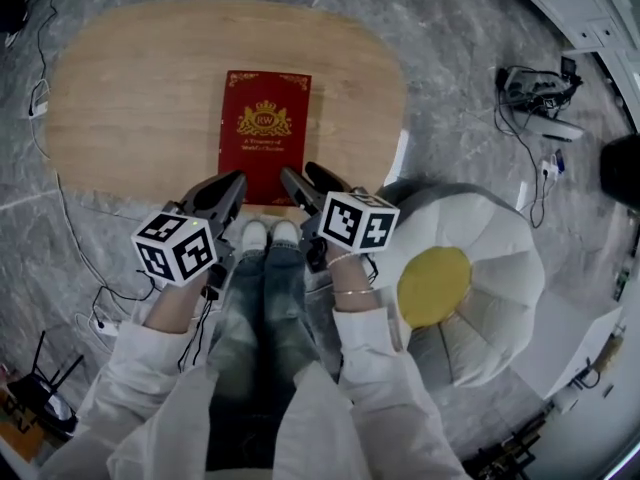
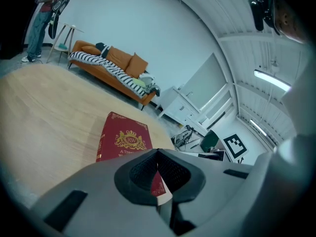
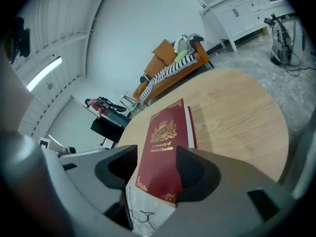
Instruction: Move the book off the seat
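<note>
Looking down past my sleeves, I see my left gripper point(image 1: 232, 186) with its jaws pressed together on nothing, and my right gripper point(image 1: 298, 182) with its jaws spread, gripping nothing. Both hang over the near edge of the red book point(image 1: 264, 133), which shows between the right jaws, below the pads. The book lies flat, cover up, on the wooden table point(image 1: 120, 98), off the white cushioned seat point(image 1: 490, 258) to my right. Beyond the table stands an orange sofa point(image 2: 118, 63).

One book point(image 1: 264, 138), two hand-held grippers point(image 1: 238, 179) point(image 1: 300, 172)
</note>
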Demonstrator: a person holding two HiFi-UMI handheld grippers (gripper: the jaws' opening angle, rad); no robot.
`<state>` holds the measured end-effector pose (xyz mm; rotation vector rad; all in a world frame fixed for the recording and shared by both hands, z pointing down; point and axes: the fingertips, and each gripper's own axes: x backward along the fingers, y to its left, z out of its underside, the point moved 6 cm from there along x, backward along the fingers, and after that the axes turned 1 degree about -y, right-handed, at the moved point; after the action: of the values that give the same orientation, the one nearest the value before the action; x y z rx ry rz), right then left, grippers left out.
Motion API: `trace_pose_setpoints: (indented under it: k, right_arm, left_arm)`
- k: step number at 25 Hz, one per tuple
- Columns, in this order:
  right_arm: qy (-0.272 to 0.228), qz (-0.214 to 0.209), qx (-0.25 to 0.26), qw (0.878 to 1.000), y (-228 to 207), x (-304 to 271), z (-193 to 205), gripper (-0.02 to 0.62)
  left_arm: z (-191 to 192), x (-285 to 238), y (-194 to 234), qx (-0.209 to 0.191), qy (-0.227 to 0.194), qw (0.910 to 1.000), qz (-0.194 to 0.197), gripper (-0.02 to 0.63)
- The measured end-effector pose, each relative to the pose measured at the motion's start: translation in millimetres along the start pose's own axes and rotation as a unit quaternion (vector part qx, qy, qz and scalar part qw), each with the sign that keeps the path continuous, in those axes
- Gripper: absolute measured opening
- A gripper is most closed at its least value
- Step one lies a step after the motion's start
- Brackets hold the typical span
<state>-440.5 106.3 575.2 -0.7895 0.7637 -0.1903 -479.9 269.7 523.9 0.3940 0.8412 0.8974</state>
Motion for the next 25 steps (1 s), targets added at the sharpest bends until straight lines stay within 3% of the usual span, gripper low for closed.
trace_pose_setpoints:
  k: [5, 11, 19, 25]
  right_arm:
    - [-0.012, 0.005, 0.018, 1.0, 34.3, 25.3, -10.8, 0.146]
    - [-0.041, -0.018, 0.02, 0.999, 92.3, 70.3, -40.5, 0.073]
    - [-0.068, -0.047, 0.099, 0.992, 181.4, 130.9, -80.6, 0.048]
    - [-0.097, -0.09, 0.146, 0.98, 241.1, 171.1, -118.1, 0.03]
  left_arm:
    - [-11.6, 26.9, -21.7, -0.008, 0.0, 1.0, 0.001, 0.006]
    - [-42.5, 66.7, -56.7, -0.016, -0.01, 0.9998, 0.002, 0.006]
    - [-87.2, 112.6, -108.2, -0.025, -0.039, 0.9987, 0.021, 0.006]
    - [-142.1, 144.1, -146.2, -0.051, -0.085, 0.9942, 0.043, 0.006]
